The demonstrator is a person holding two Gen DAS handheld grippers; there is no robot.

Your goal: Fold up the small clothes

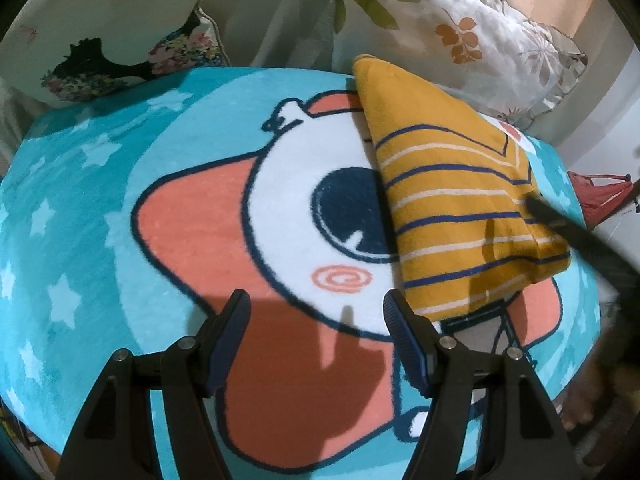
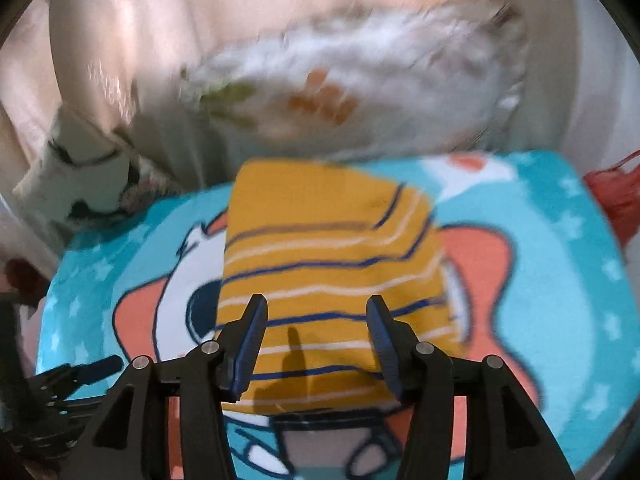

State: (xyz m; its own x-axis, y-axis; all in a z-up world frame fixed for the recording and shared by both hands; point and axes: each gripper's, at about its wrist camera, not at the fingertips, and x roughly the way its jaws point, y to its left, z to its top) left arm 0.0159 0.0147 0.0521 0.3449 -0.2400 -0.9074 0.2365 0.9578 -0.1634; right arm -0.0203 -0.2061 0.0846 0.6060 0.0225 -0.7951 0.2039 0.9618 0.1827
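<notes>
since the folded yellow striped shirt (image 2: 328, 276) is soft, light and floppy, an edge pinch suits; left gripper (image 1: 316, 332) and right gripper (image 2: 316, 340) gape, holding nothing.

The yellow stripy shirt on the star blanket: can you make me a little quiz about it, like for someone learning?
1. True or false: the folded yellow striped shirt lies on the blue cartoon blanket.
2. What does the left gripper hold? A) the shirt B) a pillow C) nothing
3. Fill in: in the right wrist view, the right gripper has its jaws apart over the ____.

Key: 1 true; 2 C; 3 shirt
</notes>
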